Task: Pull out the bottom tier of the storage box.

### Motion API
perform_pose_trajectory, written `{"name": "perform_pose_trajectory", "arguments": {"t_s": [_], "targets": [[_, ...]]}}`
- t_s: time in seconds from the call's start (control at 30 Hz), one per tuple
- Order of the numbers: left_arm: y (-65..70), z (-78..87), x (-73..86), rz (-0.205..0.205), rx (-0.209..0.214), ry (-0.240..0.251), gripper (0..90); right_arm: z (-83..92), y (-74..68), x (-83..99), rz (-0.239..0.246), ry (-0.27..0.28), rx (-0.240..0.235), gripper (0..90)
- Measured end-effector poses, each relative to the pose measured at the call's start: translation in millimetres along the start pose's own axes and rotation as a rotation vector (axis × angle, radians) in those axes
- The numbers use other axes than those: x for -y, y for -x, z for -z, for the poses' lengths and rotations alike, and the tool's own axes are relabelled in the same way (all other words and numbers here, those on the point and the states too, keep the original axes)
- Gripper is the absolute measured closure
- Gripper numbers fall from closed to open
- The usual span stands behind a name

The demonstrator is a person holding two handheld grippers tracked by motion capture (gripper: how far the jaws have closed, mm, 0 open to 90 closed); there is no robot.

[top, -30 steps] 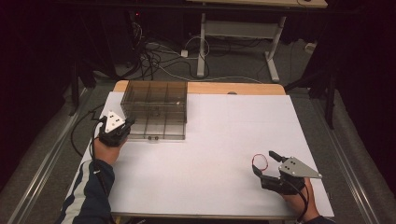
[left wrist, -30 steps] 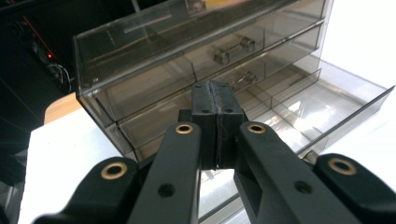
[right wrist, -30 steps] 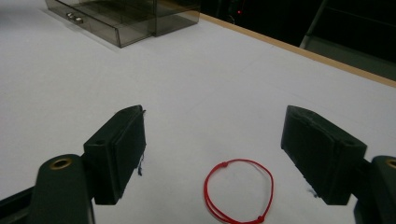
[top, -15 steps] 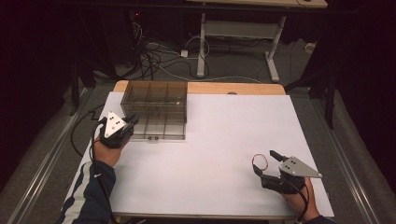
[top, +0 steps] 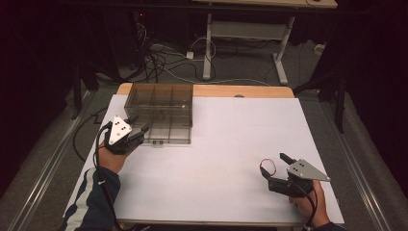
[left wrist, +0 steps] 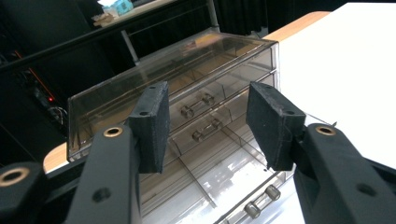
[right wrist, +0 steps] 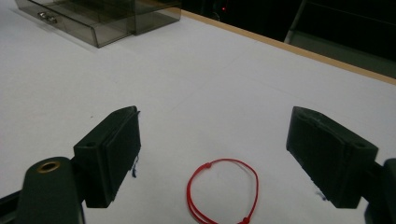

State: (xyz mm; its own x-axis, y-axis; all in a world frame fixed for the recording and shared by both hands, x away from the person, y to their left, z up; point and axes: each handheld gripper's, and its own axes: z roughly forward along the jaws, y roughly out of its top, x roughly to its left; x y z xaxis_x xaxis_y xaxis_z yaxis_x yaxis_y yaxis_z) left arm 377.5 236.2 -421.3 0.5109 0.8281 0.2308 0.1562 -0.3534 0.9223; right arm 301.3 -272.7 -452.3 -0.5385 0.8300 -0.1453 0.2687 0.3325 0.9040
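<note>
A smoky clear drawer box (top: 163, 103) stands at the table's far left, its bottom drawer (left wrist: 219, 177) pulled out toward me. My left gripper (top: 137, 131) hovers at the drawer's front left corner. In the left gripper view its jaws (left wrist: 208, 121) have just been opening and stand open with nothing between them, the drawer knobs (left wrist: 259, 203) below. A red cord loop (top: 267, 166) lies flat on the white table near the front right. My right gripper (top: 275, 167) rests open around it, and the loop (right wrist: 223, 189) lies between the spread pads (right wrist: 114, 149) untouched.
The white table top (top: 231, 139) has a wooden far edge (top: 240, 90). In the right gripper view the drawer box (right wrist: 93, 18) sits far off at the upper left. Cables and a desk frame (top: 211, 43) stand on the floor beyond the table.
My left gripper's jaws went from shut to open, and the hand drew slightly back and up from the drawer front. The right gripper and the red loop stayed put.
</note>
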Motion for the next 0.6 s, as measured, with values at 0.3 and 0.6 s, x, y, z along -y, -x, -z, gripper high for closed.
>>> {"name": "perform_pose_trajectory", "arguments": {"t_s": [0.3,0.6], "targets": [[16.6,6.1,-7.7,-0.042,0.043,0.031,28.6,2.8,7.9,-1.2,-0.026,0.002,0.031,23.3],[43.4,12.9,-12.3,-0.089,0.123,0.050,22.1,9.9,12.9,-1.2,-0.027,0.004,0.021,23.3]]}}
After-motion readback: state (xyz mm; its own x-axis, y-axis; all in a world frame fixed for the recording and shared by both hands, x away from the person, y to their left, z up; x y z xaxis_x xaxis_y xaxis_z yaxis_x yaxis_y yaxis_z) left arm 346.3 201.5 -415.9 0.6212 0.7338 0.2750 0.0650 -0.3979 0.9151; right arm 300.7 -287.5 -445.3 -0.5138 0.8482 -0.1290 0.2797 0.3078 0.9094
